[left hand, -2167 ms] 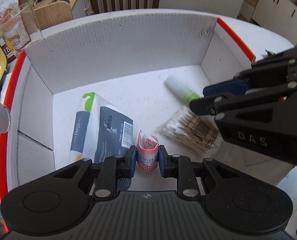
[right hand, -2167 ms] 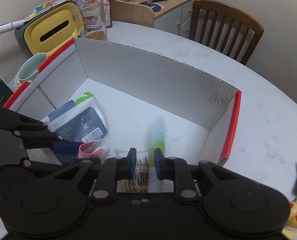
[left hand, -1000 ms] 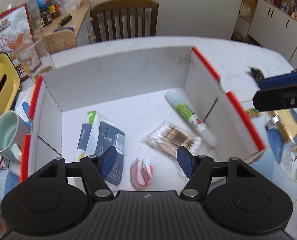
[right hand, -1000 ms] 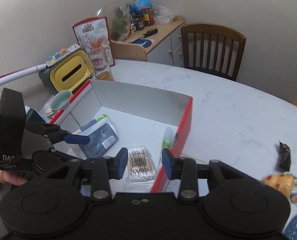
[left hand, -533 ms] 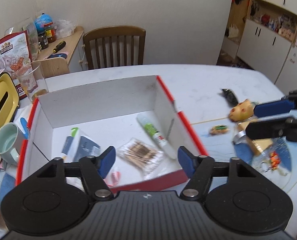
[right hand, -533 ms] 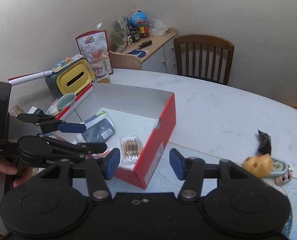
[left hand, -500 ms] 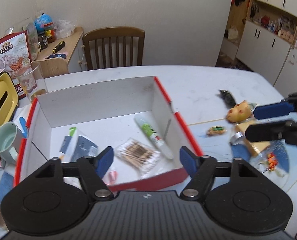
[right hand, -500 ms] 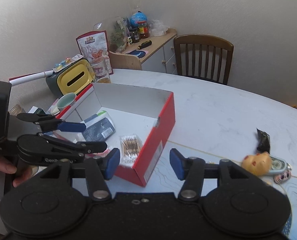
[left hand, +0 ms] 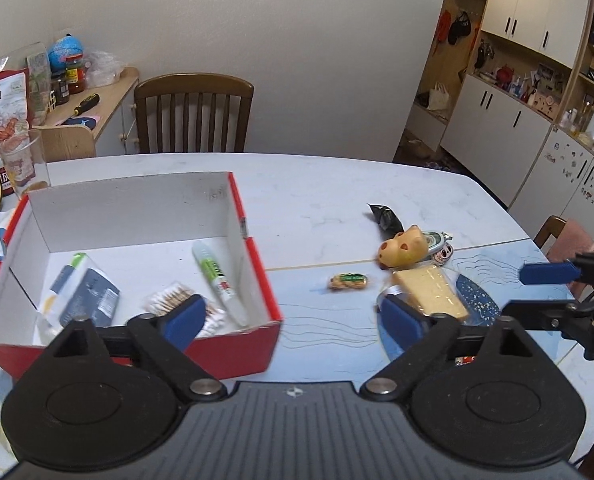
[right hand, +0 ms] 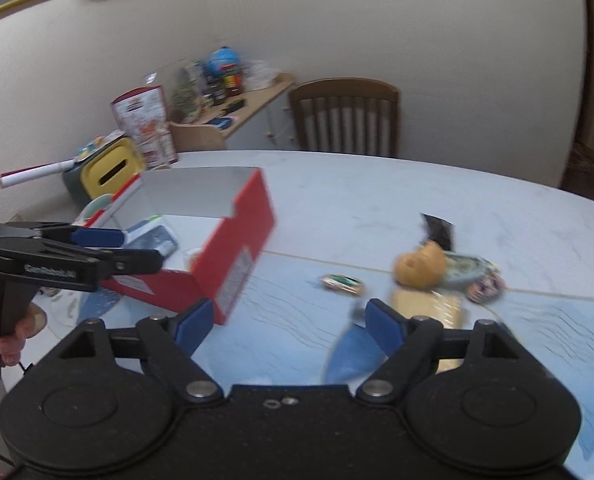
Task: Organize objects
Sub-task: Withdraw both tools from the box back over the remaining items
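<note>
Both claws are seen spread wide with nothing between the pads; their jaws have just been opening. The left claw (left hand: 293,316) is held above the table (left hand: 317,196), its blue pads apart over the near right corner of the red box (left hand: 257,264) and the blue mat (left hand: 473,300). The right claw (right hand: 285,322) is spread over the mat area; its view is blurred. Inside the white-lined box, a tissue pack (left hand: 83,294) lies at the left, a cotton swab pack (left hand: 173,300) near the front, and a green-labelled tube (left hand: 217,280) along the right wall. Loose items lie on the table right of the box: a small wrapped candy (left hand: 348,281), a yellow animal toy (left hand: 403,246), a black wrapper (left hand: 385,218) beyond it, a round tin (left hand: 437,240) just beside the toy, and a tan block (left hand: 427,294) on the mat. A wooden chair (left hand: 193,112) stands at the far side. A hand (right hand: 11,340) is seen gripping the left claw's handle.
</note>
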`<state>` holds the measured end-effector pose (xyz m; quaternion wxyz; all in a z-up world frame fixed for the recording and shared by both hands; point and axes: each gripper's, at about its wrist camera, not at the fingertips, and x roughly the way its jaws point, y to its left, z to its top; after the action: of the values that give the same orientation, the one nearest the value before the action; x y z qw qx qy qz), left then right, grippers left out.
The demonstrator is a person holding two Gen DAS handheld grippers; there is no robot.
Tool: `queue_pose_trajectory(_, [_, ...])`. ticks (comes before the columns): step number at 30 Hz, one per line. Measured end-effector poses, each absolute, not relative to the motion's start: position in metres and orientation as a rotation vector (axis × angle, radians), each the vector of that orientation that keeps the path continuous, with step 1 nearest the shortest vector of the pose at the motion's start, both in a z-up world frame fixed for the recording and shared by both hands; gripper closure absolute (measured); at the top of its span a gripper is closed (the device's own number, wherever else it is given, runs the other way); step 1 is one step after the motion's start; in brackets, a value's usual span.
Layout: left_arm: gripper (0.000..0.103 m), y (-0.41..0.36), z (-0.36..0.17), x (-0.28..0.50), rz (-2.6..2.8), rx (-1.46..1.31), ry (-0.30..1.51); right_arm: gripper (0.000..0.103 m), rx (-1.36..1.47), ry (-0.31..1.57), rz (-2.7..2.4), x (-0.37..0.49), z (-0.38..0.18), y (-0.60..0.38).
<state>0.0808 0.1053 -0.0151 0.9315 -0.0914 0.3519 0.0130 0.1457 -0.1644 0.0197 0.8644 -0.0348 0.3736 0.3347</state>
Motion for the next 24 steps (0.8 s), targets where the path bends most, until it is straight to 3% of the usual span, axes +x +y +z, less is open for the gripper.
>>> queue_pose_trajectory(6, [0.001,0.075,-0.020,0.087,-0.002,-0.164,0.654,0.016,-0.080,0.790,0.607,0.143,0.002,-0.202])
queue_pose_trajectory(24, [0.001,-0.002,-0.082,0.150,-0.016,-0.026,0.679,0.016,-0.111,0.886,0.509,0.158,-0.067,-0.248])
